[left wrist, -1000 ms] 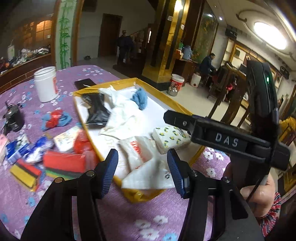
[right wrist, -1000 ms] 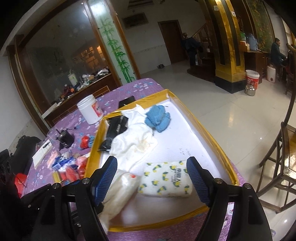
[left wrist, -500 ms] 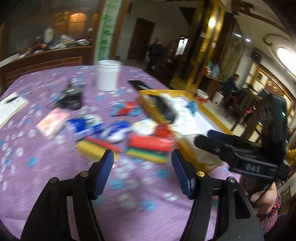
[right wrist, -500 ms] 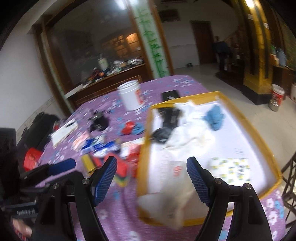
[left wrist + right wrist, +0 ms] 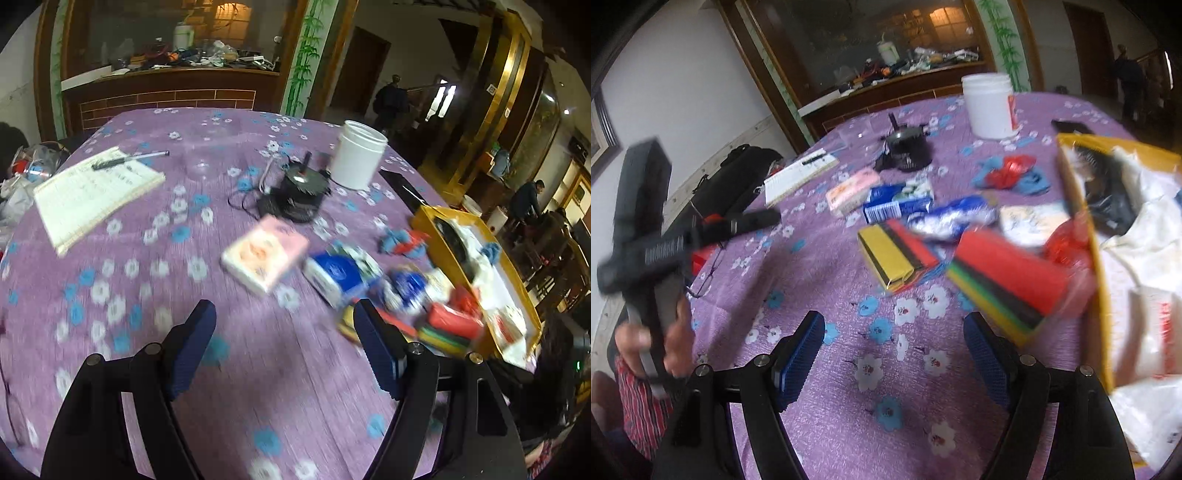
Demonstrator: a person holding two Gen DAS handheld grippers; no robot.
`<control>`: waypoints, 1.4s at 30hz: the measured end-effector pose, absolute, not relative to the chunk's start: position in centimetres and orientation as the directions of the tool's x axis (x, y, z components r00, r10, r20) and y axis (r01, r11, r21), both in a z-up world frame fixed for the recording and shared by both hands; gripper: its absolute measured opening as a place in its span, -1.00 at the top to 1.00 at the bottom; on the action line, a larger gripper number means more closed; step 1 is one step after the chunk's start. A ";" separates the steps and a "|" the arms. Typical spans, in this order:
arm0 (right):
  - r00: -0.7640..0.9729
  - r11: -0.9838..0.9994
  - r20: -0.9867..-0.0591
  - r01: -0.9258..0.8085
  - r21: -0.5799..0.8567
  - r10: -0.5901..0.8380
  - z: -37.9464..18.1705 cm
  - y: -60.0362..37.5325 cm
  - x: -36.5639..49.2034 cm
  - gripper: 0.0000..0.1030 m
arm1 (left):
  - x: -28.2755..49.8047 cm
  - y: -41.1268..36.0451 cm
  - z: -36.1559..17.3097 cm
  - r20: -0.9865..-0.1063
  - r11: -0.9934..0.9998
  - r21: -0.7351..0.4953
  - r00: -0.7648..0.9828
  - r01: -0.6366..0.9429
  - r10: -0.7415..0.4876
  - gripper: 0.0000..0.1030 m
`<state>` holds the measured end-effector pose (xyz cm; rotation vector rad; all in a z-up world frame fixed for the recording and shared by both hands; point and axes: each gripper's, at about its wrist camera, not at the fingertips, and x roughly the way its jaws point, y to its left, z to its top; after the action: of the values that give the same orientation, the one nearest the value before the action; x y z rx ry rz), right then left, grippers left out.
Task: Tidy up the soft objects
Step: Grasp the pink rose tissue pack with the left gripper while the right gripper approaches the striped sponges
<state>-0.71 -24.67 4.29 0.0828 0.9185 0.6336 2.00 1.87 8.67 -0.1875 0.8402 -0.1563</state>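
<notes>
Red-topped, the striped stack of sponges (image 5: 1008, 280) lies on the purple flowered tablecloth (image 5: 827, 295) just beside the yellow-rimmed tray (image 5: 1097, 236), long axis slanting toward it. It sits ahead-right of the empty, wide-apart right gripper (image 5: 894, 354), seemingly nearer than the left gripper (image 5: 284, 350), whose empty jaws are opening.

A table under a purple flowered cloth (image 5: 155, 280) carries everything. Beyond the right claw (image 5: 894, 354) lie 2 stacks of coloured sponges (image 5: 1008, 280), blue tissue packs (image 5: 897, 208) and a pink tissue pack (image 5: 851, 190); farther off are a notebook (image 5: 799, 175), a black device (image 5: 905, 147) and a white jar (image 5: 991, 105). To its right sits a yellow-rimmed tray (image 5: 1100, 273).
</notes>
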 end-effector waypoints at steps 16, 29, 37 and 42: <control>0.419 0.787 -0.702 -0.517 0.337 0.576 4.0 -24.5 -1.1 -0.55 | 10.7 0.5 4.1 -0.831 0.978 -0.088 0.528 0.189 -0.177 -0.48; 0.384 0.785 -0.725 -0.512 0.348 0.572 3.7 -24.3 -0.6 -0.55 | 5.4 1.9 3.8 -0.833 0.996 -0.086 0.548 0.009 -0.077 -0.15; 0.374 0.789 -0.762 -0.547 0.280 0.529 5.4 -21.5 1.7 -0.55 | -0.7 1.9 3.8 -0.812 0.993 -0.116 0.576 0.003 -0.096 -0.16; 0.385 0.826 -0.814 -0.530 0.192 0.436 4.3 -19.0 4.9 -0.55 | -0.7 1.1 3.4 -0.801 0.997 -0.078 0.594 0.024 -0.077 -0.16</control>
<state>4.86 -19.01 4.29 -0.1060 1.0019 0.6167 -0.74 1.12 3.43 -0.0612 0.9335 -0.0589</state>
